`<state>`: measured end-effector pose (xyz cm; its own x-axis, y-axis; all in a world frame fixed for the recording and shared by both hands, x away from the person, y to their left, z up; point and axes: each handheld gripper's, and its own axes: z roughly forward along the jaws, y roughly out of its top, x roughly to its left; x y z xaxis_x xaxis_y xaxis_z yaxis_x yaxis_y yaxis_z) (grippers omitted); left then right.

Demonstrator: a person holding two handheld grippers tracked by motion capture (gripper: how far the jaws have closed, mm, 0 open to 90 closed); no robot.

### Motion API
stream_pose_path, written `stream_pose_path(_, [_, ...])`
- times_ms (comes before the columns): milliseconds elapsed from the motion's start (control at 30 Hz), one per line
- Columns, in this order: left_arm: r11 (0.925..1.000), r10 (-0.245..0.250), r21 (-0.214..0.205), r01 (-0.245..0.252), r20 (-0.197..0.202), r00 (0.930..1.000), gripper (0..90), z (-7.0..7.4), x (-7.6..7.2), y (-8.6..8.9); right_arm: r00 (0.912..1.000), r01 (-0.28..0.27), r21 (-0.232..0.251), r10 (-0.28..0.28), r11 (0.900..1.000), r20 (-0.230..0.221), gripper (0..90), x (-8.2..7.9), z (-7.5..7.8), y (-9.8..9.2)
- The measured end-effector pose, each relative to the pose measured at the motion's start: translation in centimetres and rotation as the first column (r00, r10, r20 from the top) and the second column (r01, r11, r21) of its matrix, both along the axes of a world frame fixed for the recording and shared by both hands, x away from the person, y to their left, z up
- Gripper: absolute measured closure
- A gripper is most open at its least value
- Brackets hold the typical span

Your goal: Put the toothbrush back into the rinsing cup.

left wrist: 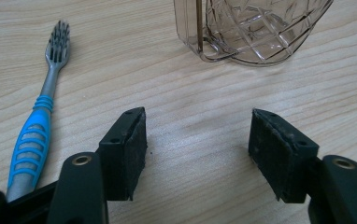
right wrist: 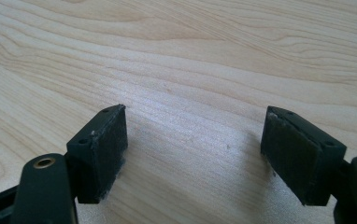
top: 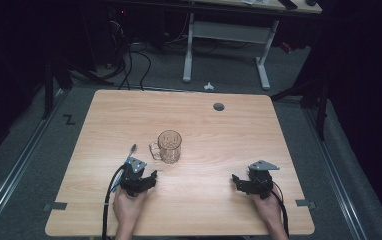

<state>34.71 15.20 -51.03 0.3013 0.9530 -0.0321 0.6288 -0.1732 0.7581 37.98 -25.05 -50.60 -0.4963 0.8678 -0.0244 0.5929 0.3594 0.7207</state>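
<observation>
Two hand-held grippers rest low on the wooden surface (top: 219, 130), one per hand, both near the person's edge. Left hand-held gripper (top: 146, 181) sits left of centre, cable trailing back off the near edge. Its jaws stand wide apart with bare wood between the pads (left wrist: 134, 154). Right hand-held gripper (top: 239, 182) is well apart from it on the right side, jaws pointing toward the middle of the surface. Its jaws are also spread wide, nothing between them, just wood grain in the right gripper view.

Glass mug (top: 169, 146) stands upright near the middle of the surface, just beyond the left hand-held gripper. Clear, cut diamond pattern on the wall, handle (left wrist: 193, 32) on its left side as seen from the high view. In the left gripper view the mug sits ahead and slightly right of the jaws, not touching them.

Toothbrush (left wrist: 39, 121) lies flat on the surface left of the mug, beside the left hand-held gripper. Blue and grey handle, dark bristles at the far end, head pointing away from the person. Apart from the mug.

Round grey grommet (top: 219, 106) sits in the surface near the far edge. Another desk frame (top: 226, 35) stands on the floor beyond.
</observation>
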Motion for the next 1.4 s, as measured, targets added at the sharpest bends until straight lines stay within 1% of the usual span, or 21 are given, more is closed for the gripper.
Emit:
stream_pose_path(267, [1.0, 0.001, 0.003, -0.001, -0.001, 1.0, 36.9, 0.0, -0.01, -0.03, 1.0, -0.002, -0.001, 0.002, 1.0, -0.001, 23.1, -0.01, 0.01, -0.01])
stream_pose_path(567, [1.0, -0.001, -0.004, 0.001, 0.0, 1.0, 37.0, 0.0, 0.03, 0.04, 1.0, -0.001, 0.0, 0.001, 1.0, 0.0, 23.1, 0.0, 0.01, 0.01])
stream_pose_path(733, [1.0, 0.003, 0.009, -0.003, -0.003, 1.0, 37.1, 0.03, 0.03, -0.11, 1.0, -0.001, 0.0, 0.001, 1.0, 0.0, 23.1, 0.0, 0.01, 0.01])
stream_pose_path(800, [0.9999, -0.001, 0.017, 0.001, -0.005, 1.0, 35.7, 0.02, 0.06, -0.21, 1.0, -0.001, 0.0, 0.001, 1.0, 0.0, 23.1, 0.0, 0.01, 0.0])
stream_pose_path(1000, [0.9998, -0.009, 0.017, 0.009, -0.005, 0.9999, 33.7, 0.0, 0.09, -0.25, 1.0, 0.001, 0.0, -0.001, 1.0, 0.0, 23.1, -0.02, 0.01, -0.01])
stream_pose_path(1200, [0.9997, -0.019, 0.018, 0.019, -0.005, 0.9998, 33.3, 0.0, 0.17, -0.03, 1.0, 0.001, 0.0, -0.001, 1.0, 0.0, 23.1, -0.02, 0.01, -0.01])
stream_pose_path(1333, [0.9994, -0.027, 0.021, 0.027, -0.01, 0.9996, 33.5, 0.07, 0.12, 0.12, 1.0, 0.001, 0.0, -0.001, 1.0, 0.0, 23.1, -0.02, 0.01, -0.01])
stream_pose_path(1400, [0.9994, -0.03, 0.015, 0.031, -0.016, 0.9994, 33.6, 0.13, 0.04, 0.17, 1.0, 0.001, 0.0, -0.001, 1.0, -0.001, 23.1, -0.03, 0.01, 0.0])
